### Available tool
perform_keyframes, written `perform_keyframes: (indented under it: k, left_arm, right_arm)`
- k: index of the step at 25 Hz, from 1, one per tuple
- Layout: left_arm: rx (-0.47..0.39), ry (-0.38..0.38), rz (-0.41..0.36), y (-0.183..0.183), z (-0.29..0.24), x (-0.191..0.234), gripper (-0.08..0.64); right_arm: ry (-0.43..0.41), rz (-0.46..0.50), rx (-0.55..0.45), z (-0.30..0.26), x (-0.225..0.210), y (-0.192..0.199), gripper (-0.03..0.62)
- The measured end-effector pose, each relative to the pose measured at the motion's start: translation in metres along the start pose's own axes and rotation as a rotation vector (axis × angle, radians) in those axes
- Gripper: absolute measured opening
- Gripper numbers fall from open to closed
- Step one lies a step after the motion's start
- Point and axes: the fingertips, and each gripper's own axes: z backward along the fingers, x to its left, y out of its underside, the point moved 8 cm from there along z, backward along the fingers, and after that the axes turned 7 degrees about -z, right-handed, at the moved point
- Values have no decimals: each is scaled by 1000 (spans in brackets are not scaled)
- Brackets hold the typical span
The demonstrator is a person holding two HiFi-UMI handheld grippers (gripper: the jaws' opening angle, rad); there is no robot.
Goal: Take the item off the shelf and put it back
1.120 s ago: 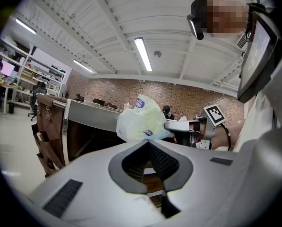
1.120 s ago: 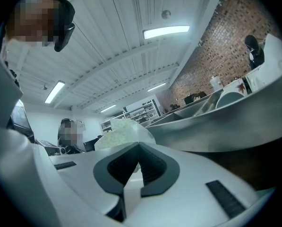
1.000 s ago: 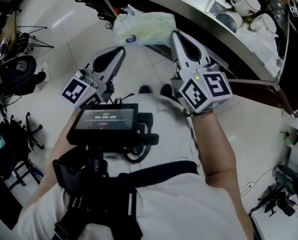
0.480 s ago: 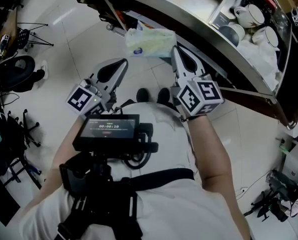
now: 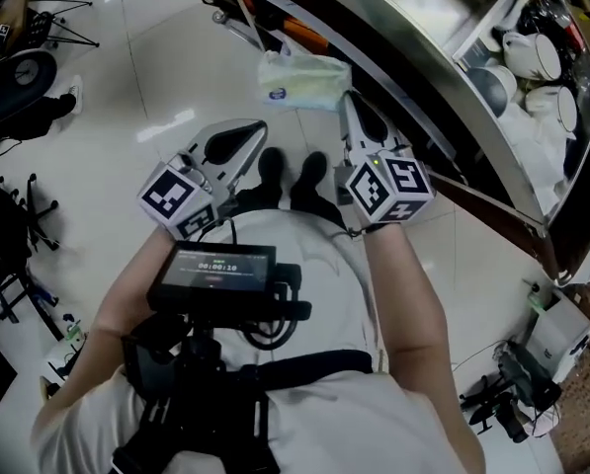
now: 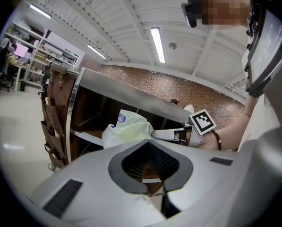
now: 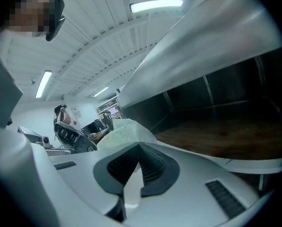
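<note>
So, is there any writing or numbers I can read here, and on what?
Nothing reads clearly.
Chest screen: a row of timer-like digits, too blurred to read.
Plastic packet: a round blue logo, too small to read.
Marker cubes: black-and-white square patterns, no words.
</note>
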Motion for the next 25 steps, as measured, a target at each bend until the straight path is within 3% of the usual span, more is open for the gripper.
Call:
perform_keyframes:
  k: [8, 14, 20, 25]
  left_arm:
    - [-4, -34, 45, 28, 0, 12, 8]
    - [-3, 8, 55, 38, -5, 2, 8]
    - [-6, 12, 67, 41, -9, 3, 8]
    - [-6, -13, 83, 44, -5, 4, 8]
  right_arm:
    - [-5, -28, 79, -19, 0, 26, 9]
    - [53, -62, 90, -30, -19, 32, 9]
    - [172, -135, 10, -49, -69, 21, 9]
    - [287, -139, -78, -59, -120, 4, 9]
